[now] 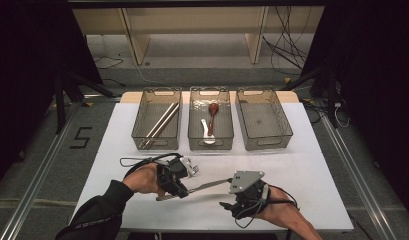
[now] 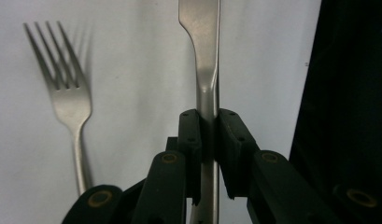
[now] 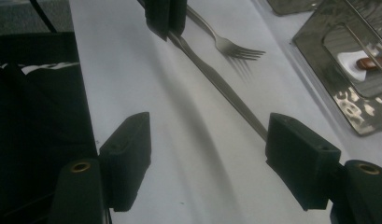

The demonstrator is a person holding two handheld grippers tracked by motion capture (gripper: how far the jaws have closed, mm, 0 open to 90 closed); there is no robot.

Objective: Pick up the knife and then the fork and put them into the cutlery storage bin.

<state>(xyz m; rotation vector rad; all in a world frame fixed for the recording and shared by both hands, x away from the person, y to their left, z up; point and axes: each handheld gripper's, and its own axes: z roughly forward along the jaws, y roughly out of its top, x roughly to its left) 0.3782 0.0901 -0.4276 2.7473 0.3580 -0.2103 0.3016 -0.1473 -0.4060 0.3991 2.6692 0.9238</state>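
The left gripper (image 2: 208,128) clamps a table knife (image 2: 206,70) by its handle, blade reaching toward the right gripper (image 3: 208,156), whose jaws stand apart around the blade tip, likely a handover. Next, close squarely. A fork (image 2: 67,93) lies beyond on the table (image 1: 302,170).

3 clear bins (image 1: 264,120); chopsticks (image 1: 161,122), wooden spoon (image 1: 212,112), fork (image 2: 62,93) on table.

A lab recording booth: black curtains (image 1: 22,75), loose floor cables (image 1: 287,50) (floor rails too), white table (image 1: 312,170).
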